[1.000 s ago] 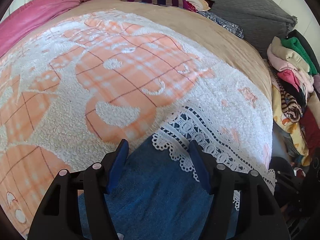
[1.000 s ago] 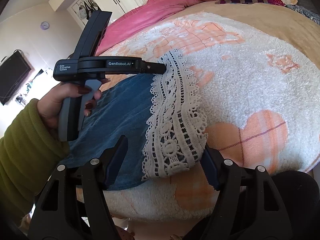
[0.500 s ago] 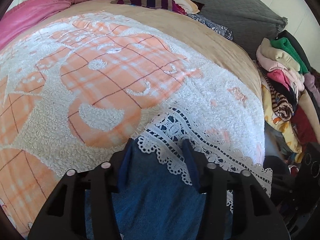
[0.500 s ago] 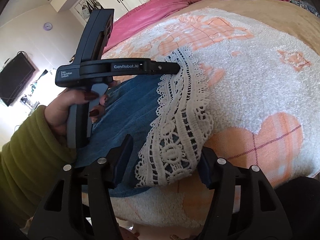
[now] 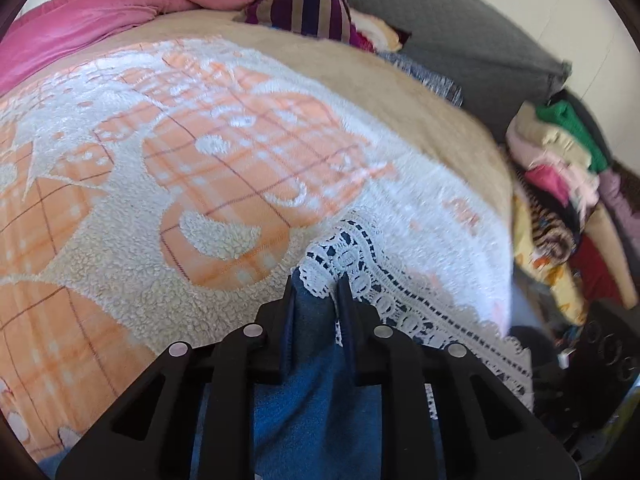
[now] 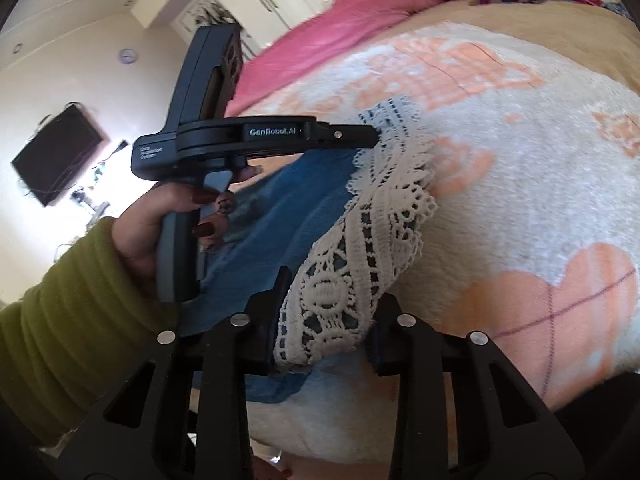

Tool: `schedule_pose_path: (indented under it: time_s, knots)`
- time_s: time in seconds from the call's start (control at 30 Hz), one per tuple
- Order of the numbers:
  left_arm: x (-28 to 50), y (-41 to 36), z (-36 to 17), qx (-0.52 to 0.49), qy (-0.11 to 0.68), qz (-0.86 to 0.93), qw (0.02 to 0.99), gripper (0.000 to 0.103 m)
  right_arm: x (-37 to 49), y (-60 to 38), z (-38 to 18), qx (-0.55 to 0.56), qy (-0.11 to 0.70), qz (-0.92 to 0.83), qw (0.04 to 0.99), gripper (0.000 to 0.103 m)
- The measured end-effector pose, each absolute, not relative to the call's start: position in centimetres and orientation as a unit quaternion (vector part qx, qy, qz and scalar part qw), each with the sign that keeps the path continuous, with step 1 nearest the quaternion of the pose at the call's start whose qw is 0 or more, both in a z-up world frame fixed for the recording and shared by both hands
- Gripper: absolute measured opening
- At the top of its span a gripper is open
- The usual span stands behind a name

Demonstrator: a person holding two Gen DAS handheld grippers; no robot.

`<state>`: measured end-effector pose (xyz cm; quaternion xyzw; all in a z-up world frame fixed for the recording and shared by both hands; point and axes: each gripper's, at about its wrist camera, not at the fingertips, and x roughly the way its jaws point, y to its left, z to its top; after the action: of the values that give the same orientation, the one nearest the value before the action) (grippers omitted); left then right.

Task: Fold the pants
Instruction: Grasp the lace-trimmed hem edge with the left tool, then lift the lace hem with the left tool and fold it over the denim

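Note:
The pants are blue denim (image 5: pixel 316 384) with a white lace hem (image 5: pixel 360 252), lying on a fleece blanket. My left gripper (image 5: pixel 318 284) is shut on the hem's far corner, pinching denim and lace. It shows from the side in the right wrist view (image 6: pixel 372 138), held by a hand in a green sleeve. My right gripper (image 6: pixel 326 304) has closed in around the near end of the lace hem (image 6: pixel 360 248), its fingers (image 6: pixel 282 280) pressing the bunched cloth. The denim (image 6: pixel 276 224) runs between both grippers.
The white and orange fleece blanket (image 5: pixel 200 168) covers the bed. A pink duvet (image 5: pixel 120 4) and striped cloth (image 5: pixel 308 8) lie at the far end, next to a grey cushion (image 5: pixel 460 40). Piled clothes (image 5: pixel 560 168) stand at the right. A TV (image 6: pixel 56 152) hangs on the wall.
Both grippers went from wide open to closed on the lace hem of the pants. The hem corners have lifted and bunched between the fingers.

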<state>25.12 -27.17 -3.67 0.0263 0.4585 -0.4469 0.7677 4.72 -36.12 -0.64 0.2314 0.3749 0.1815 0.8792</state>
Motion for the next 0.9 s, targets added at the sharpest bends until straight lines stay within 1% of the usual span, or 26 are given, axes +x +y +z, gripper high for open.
schedule_pose_path:
  time_s: [0.17,0.3,0.37,0.43,0.47,0.5,0.53,0.57,0.6,0.63,0.73,0.87,0.9]
  knots:
    - [24.7,-22.8,-0.8,-0.020,0.430,-0.457,0.778,0.018,4.3,-33.8,1.9,0.204,0.325,0.232,0.894,0.025]
    - [24.3,-18.4,1.1,-0.051,0.411,-0.452,0.790,0.018,5.1,-30.6,4.2,0.174,0.309,0.273,0.894,0.025]
    - [24.0,-15.8,1.3,-0.061,0.407,-0.436,0.800,0.019,5.7,-28.0,4.7,0.141,0.311,0.295,0.892,0.025]
    - [23.5,-13.2,0.7,-0.067,0.417,-0.401,0.813,0.025,6.1,-25.1,3.9,0.101,0.328,0.310,0.887,0.025]
    - [23.2,-11.8,0.3,-0.071,0.425,-0.380,0.818,0.026,6.3,-23.7,2.9,0.081,0.343,0.317,0.880,0.025]
    - [22.8,-10.3,-0.3,-0.081,0.434,-0.360,0.822,0.031,6.4,-22.8,2.0,0.067,0.358,0.319,0.875,0.025]
    - [22.3,-8.1,-1.2,-0.109,0.443,-0.340,0.822,0.035,6.3,-21.9,1.1,0.052,0.374,0.318,0.870,0.026]
    - [21.9,-6.5,-1.8,-0.135,0.450,-0.328,0.819,0.037,6.1,-20.9,-0.2,0.033,0.393,0.319,0.862,0.028]
    - [21.6,-4.9,-2.4,-0.164,0.454,-0.321,0.815,0.040,5.8,-20.5,-0.6,0.024,0.397,0.318,0.861,0.031]
    - [21.0,-2.5,-3.1,-0.209,0.446,-0.317,0.811,0.045,5.5,-20.0,-1.0,0.005,0.396,0.315,0.863,0.034]
    - [20.1,1.3,-4.1,-0.287,0.423,-0.317,0.799,0.054,5.0,-19.5,-0.6,-0.017,0.379,0.310,0.872,0.038]
    - [19.9,2.2,-3.3,-0.291,0.407,-0.327,0.802,0.058,4.5,-19.4,-0.6,-0.014,0.369,0.306,0.878,0.045]
    - [19.8,2.2,-3.1,-0.297,0.403,-0.336,0.798,0.061,4.3,-19.2,-0.5,-0.013,0.366,0.306,0.879,0.047]
